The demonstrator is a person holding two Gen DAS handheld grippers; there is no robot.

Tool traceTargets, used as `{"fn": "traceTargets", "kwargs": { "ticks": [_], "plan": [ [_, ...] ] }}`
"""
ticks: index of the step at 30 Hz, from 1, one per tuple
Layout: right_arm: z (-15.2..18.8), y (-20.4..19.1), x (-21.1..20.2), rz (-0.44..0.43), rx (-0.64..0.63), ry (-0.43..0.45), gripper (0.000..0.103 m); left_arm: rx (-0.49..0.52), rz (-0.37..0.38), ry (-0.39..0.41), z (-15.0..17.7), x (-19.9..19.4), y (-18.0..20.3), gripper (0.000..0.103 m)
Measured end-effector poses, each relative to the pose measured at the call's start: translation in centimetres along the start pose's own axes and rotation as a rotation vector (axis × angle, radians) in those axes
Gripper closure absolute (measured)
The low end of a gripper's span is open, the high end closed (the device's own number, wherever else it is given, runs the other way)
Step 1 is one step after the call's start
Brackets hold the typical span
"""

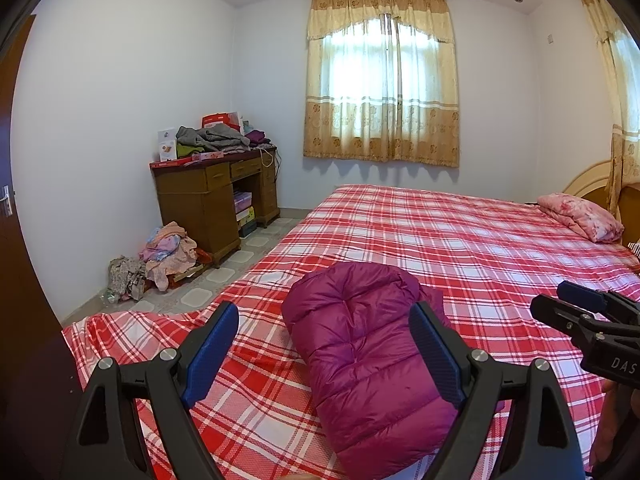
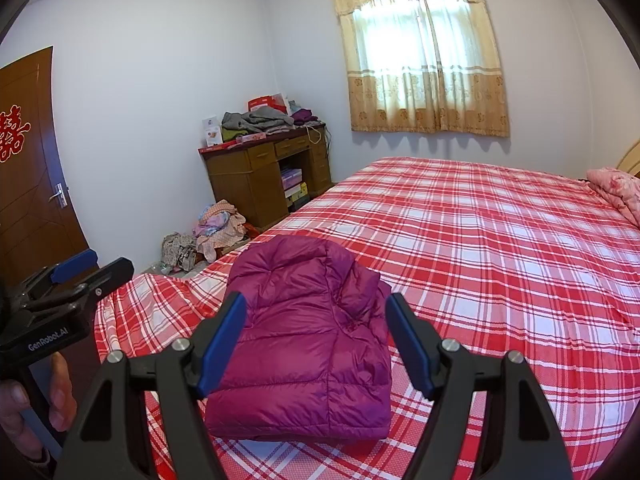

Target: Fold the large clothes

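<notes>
Both grippers, left gripper (image 1: 324,334) and right gripper (image 2: 316,330), hang wide open and empty above the folded jacket (image 2: 304,344), whose near edge the fingers (image 1: 434,344) partly hide.

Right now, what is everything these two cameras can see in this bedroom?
puffer jacket: one, magenta, folded on the near end of the bed
bed sheet: one, red and white plaid, covering the bed
pillow: one, pink floral, at the head of the bed
desk: one, brown wood, in the far corner
clothes on desk: a pile, grey, green and purple
clothes on floor: a heap, pink and mixed, beside the desk
curtains: one pair, cream and gold, over the window
door: one, brown, red paper cutting on it, left wall
left gripper: fingers blue, open, nothing held
right gripper: fingers blue, open, nothing held
hand: one, holding the left gripper's handle
</notes>
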State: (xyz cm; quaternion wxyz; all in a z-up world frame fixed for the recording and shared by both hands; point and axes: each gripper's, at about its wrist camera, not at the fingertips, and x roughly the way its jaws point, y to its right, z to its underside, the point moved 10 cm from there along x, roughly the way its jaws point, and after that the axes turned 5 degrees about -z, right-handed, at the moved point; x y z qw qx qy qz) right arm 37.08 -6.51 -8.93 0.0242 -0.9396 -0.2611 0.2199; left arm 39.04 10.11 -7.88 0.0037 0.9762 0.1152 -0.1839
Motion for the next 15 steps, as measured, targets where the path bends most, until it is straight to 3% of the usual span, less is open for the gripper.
{"fn": "traceTargets", "kwargs": {
  "ticks": [15],
  "plan": [
    [0.15, -0.19, 0.18, -0.008, -0.004, -0.008, 0.028, 0.034, -0.008, 0.014, 0.35, 0.06, 0.68, 0.016]
  ]
}}
